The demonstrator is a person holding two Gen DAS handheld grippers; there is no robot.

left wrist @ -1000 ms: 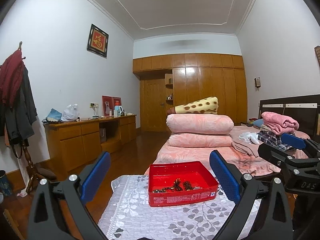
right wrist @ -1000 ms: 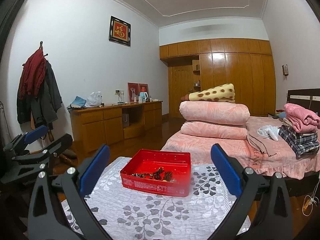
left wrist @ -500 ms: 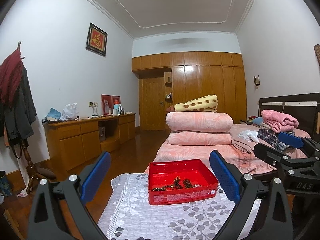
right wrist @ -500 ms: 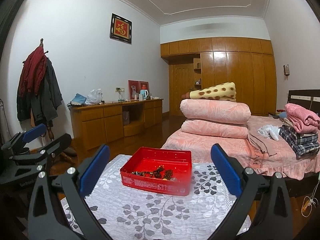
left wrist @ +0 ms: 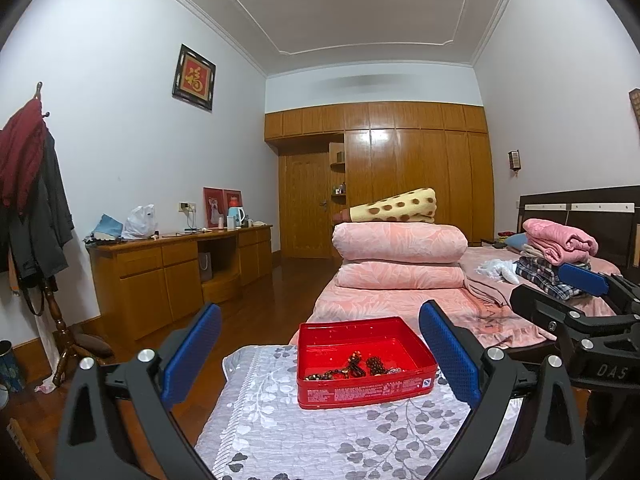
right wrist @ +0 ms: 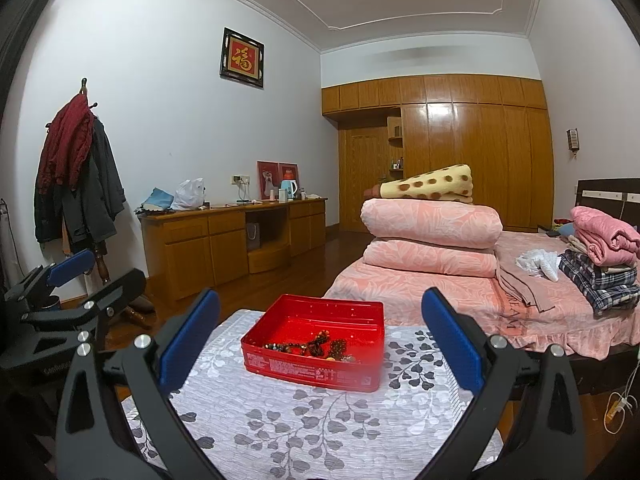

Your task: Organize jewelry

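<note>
A red tin box stands on a small table under a grey leaf-patterned cloth. Dark beaded jewelry lies tangled inside it. The box and the beads also show in the right wrist view. My left gripper is open and empty, held above the table short of the box. My right gripper is open and empty, also short of the box. Each gripper shows at the edge of the other's view, the right one and the left one.
A bed with folded pink quilts stands just behind the table. A wooden desk runs along the left wall. A coat stand with clothes is at the far left. A wooden wardrobe fills the back wall.
Both cameras have shifted slightly, so the box sits a little closer and lower in the views. Both grippers stay open and empty.
</note>
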